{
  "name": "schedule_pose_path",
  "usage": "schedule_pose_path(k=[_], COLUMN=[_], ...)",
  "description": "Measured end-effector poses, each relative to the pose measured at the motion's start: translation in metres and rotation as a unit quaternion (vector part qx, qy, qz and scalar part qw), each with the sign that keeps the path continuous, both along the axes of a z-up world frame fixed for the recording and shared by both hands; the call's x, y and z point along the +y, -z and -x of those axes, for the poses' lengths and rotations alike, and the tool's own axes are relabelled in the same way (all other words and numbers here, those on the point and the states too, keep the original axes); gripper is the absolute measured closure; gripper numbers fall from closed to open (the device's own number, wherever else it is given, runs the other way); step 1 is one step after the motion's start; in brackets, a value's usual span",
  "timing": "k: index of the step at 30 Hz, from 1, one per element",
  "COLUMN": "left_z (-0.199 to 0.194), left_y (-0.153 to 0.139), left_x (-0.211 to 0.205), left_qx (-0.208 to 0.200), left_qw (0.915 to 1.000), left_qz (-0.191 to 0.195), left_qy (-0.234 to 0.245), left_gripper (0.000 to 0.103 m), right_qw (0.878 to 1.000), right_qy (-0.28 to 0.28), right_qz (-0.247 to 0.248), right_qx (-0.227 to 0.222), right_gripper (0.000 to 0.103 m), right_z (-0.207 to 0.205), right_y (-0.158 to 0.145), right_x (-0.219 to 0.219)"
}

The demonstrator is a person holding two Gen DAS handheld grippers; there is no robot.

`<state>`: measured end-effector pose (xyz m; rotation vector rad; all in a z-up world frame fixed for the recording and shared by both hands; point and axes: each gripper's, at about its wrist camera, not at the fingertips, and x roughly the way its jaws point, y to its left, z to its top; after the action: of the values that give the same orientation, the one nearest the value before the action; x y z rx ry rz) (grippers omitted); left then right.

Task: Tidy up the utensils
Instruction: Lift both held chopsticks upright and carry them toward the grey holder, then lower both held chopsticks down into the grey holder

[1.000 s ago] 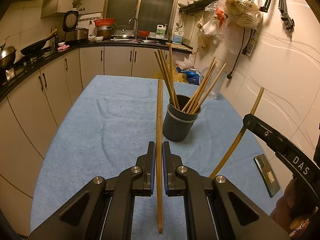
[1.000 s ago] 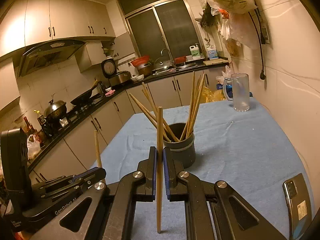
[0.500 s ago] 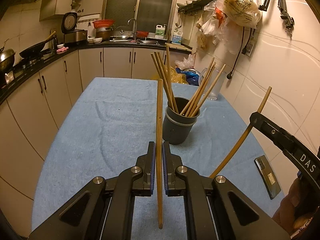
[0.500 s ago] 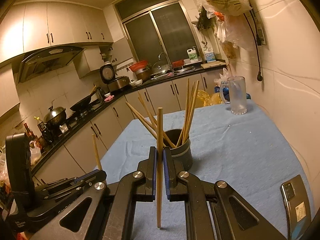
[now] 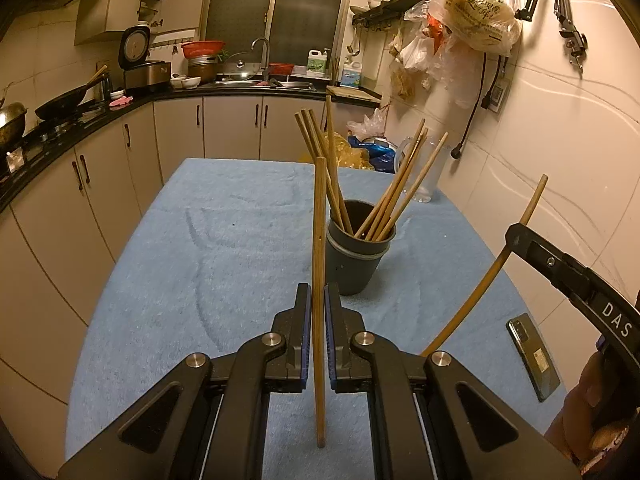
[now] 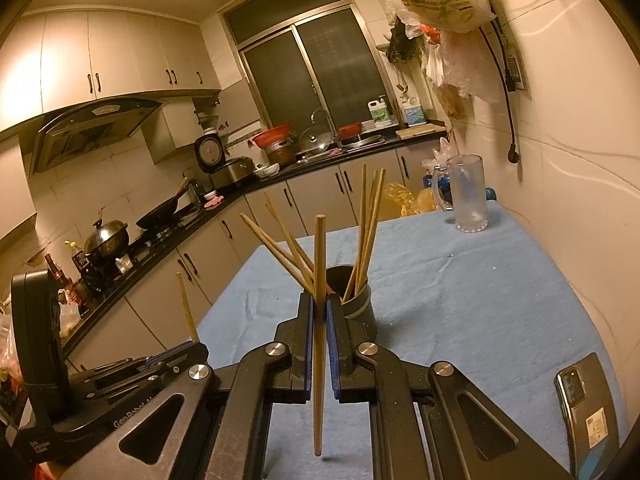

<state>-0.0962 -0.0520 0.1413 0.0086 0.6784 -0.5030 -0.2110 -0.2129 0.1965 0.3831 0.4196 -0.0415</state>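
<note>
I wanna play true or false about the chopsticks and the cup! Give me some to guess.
1. Each pair of tongs grips one chopstick. True: left tongs hold the left chopstick, right tongs hold the right chopstick.
2. The cup has no chopsticks in it. False: several stand in it.
3. A phone lies on the blue cloth. True.
4. The glass mug lies tipped over. False: it stands upright.
5. The cup is lying on its side. False: it is upright.
</note>
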Motion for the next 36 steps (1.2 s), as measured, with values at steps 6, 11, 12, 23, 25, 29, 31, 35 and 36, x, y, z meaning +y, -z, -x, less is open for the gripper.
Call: schedule_pose_path(k=[6,11,12,23,25,29,31,35,36], left_z=[-0.007,-0.014,-0.015,-0.034,-0.037,-0.045,-0.049,-0.062,-0.065], left_y=[-0.013,-0.029,-0.032,-0.072,-0.079,-0.094,-0.101,-0.117,-0.12], left_x=[-0.001,-0.003,-0.003,-0.012,-0.015,-0.02,-0.022,-0.029,-0.03], left_qx=[-0.005,-0.011,-0.013,-0.028,-0.034,-0.044,-0.049,-0.06,-0.063], left_qw=[0.9999,0.9997,0.9996,0.9983,0.998,0.9971,0.9966,0.9952,0.9949], left_qz=[0.009,0.021,0.023,0.048,0.049,0.058,0.061,0.073,0.075], left_qy=[0.003,0.005,0.005,0.02,0.02,0.024,0.025,0.027,0.026], left_gripper=[0.097,0.097,0.097,0.097,0.097,0.097,0.097,0.097,0.097], right_qw=[1.0,0.999,0.999,0.997,0.997,0.996,0.996,0.996,0.996], right_qy=[0.01,0.021,0.022,0.046,0.047,0.053,0.056,0.061,0.062], right_qz=[-0.005,-0.012,-0.015,-0.027,-0.033,-0.036,-0.035,-0.034,-0.034], right_qx=[-0.013,-0.024,-0.027,-0.051,-0.053,-0.057,-0.059,-0.061,-0.063], right_gripper=[0.096,0.096,0.096,0.096,0.096,0.096,0.096,0.096,0.096], right_z=[0.0,-0.004,-0.005,-0.025,-0.031,-0.045,-0.051,-0.064,-0.068], right_y=[-0.011,-0.024,-0.027,-0.058,-0.06,-0.068,-0.071,-0.077,-0.078], right_x=[-0.011,-0.025,-0.028,-0.057,-0.061,-0.067,-0.069,-0.072,-0.072])
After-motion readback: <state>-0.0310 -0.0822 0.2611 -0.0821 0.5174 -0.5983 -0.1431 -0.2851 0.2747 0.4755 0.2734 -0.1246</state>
